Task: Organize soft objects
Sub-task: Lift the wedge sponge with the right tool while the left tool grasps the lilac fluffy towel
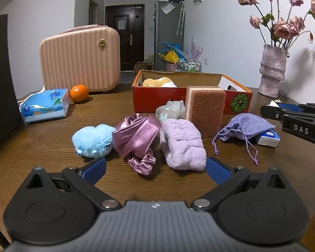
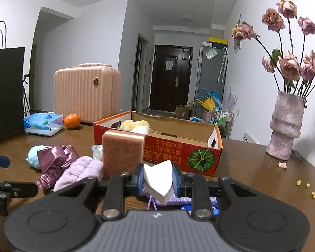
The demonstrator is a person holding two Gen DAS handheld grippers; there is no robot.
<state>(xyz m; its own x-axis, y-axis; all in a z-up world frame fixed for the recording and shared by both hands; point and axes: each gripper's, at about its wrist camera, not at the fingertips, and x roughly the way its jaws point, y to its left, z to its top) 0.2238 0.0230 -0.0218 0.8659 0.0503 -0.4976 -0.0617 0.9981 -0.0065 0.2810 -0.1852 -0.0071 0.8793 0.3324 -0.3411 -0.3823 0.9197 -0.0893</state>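
My left gripper (image 1: 156,171) is open and empty, low over the table, just in front of a purple satin scrunchie cloth (image 1: 136,138) and a lilac fluffy cloth (image 1: 183,143). A blue plush (image 1: 93,140) lies to their left. A sponge (image 1: 205,110) leans upright against the red cardboard box (image 1: 157,100), which holds a yellow plush (image 1: 155,82). A lilac drawstring pouch (image 1: 245,127) lies right. My right gripper (image 2: 157,181) is shut on a white foam wedge (image 2: 157,180), held above the pouch (image 2: 178,198) in front of the box (image 2: 178,153).
A pink suitcase (image 1: 79,59), an orange (image 1: 79,93) and a tissue pack (image 1: 45,105) stand at the back left. A vase of dried roses (image 1: 272,69) stands at the back right. A blue-white small box (image 1: 268,138) lies under the pouch. A crumpled plastic bag (image 1: 170,110) lies beside the sponge.
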